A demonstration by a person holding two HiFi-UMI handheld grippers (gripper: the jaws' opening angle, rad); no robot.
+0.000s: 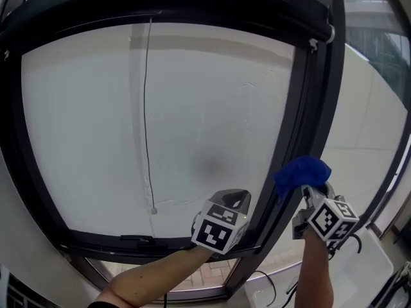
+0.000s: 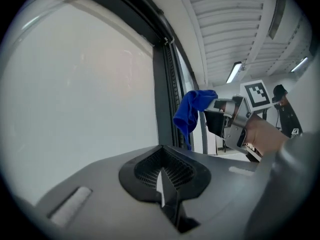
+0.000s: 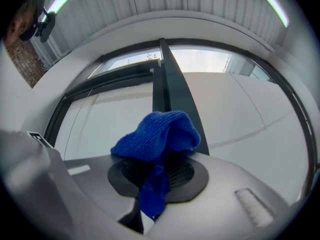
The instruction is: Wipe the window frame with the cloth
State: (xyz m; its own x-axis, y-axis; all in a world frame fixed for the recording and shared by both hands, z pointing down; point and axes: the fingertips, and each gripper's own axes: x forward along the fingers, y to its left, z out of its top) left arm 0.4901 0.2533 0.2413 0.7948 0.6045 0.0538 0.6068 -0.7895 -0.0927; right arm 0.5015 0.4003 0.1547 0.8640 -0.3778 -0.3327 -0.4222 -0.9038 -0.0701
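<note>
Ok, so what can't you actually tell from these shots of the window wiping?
- Whether the cloth touches the window frame: head view gives no depth.
- Tips of the right tongs: covered by the cloth, right gripper view.
- Part of the frame's bottom rail: behind the left tongs, head view.
- Dirt on the frame: too small anywhere.

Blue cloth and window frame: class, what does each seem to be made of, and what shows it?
The blue cloth looks like microfibre or terry: nubby pile, limp folds. The window frame is probably dark painted metal, semi-matt: smooth, crisp edges.

No legible text anywhere.
</note>
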